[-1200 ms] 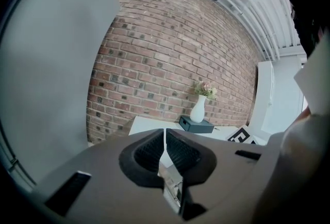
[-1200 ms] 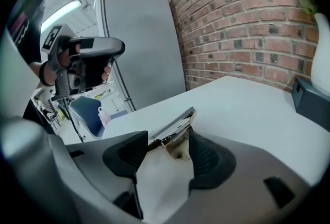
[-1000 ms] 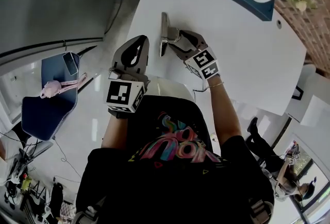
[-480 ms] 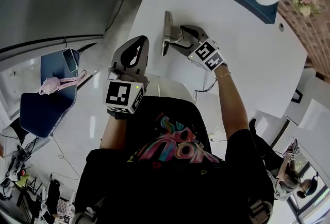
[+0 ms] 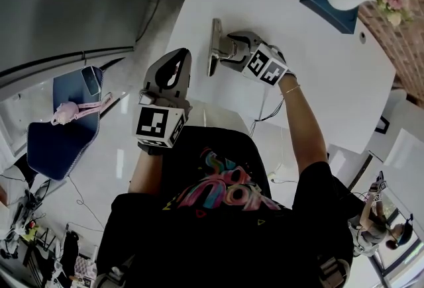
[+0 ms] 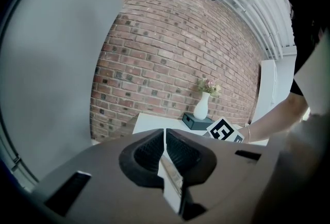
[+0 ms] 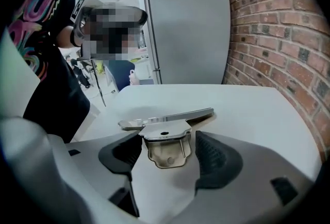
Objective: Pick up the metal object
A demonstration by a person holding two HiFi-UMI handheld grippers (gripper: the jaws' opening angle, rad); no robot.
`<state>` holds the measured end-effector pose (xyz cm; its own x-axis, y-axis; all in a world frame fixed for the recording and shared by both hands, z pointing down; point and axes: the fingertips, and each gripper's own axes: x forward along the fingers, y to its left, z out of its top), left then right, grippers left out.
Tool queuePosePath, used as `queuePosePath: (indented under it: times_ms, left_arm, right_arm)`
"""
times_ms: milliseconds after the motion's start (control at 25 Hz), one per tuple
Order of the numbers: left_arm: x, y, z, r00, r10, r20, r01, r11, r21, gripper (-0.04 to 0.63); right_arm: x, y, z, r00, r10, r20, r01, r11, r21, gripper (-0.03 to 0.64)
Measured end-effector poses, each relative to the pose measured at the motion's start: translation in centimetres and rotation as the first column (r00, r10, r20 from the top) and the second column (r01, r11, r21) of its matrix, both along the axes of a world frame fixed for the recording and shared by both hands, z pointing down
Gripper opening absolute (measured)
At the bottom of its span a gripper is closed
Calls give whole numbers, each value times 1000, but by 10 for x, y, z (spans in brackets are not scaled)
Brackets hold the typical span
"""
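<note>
Pickup outstanding: metal bracket (image 7: 164, 130) rests on white table (image 7: 252, 109) between right gripper (image 7: 167, 153) jaws, spread wide, ungripped; left gripper (image 6: 165, 148) pinched together, empty.

Right tongs (image 7: 166, 148) spread wider, metal object (image 7: 166, 133) between them; tongs rolled, slid farther up table (image 5: 318, 48).

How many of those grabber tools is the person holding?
2. The left hand-held gripper is by the white table's edge, jaws shut. The right hand-held gripper is over the table, jaws apart around the metal bracket.
</note>
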<state>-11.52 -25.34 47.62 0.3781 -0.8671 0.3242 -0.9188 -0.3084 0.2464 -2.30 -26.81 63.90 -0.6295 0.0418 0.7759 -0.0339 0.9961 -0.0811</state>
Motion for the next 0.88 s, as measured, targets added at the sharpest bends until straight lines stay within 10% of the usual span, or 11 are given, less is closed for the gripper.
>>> queuePosePath:
  times_ms: [880]
  left_arm:
    - [-15, -13, -5, 1000, -20, -6, 20, 1000, 8, 32]
  right_arm:
    - [-15, 6, -6, 998, -56, -5, 56, 998, -16, 311]
